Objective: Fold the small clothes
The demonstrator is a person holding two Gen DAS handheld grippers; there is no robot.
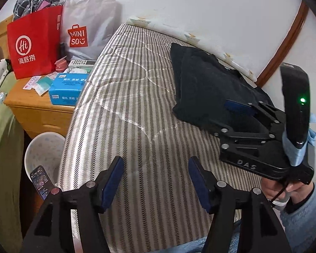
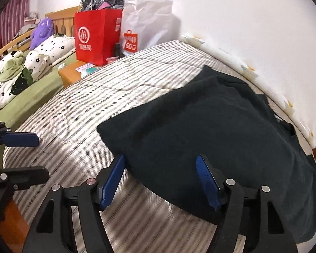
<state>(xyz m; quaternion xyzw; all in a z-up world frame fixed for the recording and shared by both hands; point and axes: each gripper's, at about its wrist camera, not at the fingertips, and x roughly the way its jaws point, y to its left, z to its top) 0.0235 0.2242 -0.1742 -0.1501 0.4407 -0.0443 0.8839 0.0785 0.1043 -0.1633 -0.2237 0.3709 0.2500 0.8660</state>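
A black garment [image 1: 208, 90] lies folded on the striped mattress [image 1: 124, 109] by the wall. It fills the right of the right wrist view [image 2: 210, 130]. My left gripper [image 1: 155, 168] is open and empty over bare mattress, left of the garment. My right gripper [image 2: 160, 166] is open and empty, its fingers just over the garment's near edge. The right gripper also shows in the left wrist view [image 1: 248, 109], at the garment's near side. The left gripper's fingers [image 2: 21, 139] show at the left edge of the right wrist view.
A wooden nightstand [image 1: 38, 109] left of the mattress holds a red bag [image 1: 33, 44], a white Miniso bag [image 1: 88, 23] and a blue tissue pack [image 1: 67, 88]. A white basin [image 1: 42, 154] with a phone [image 1: 42, 181] sits below. The wall [image 1: 200, 4] borders the mattress. A green bed [image 2: 31, 97] lies beyond.
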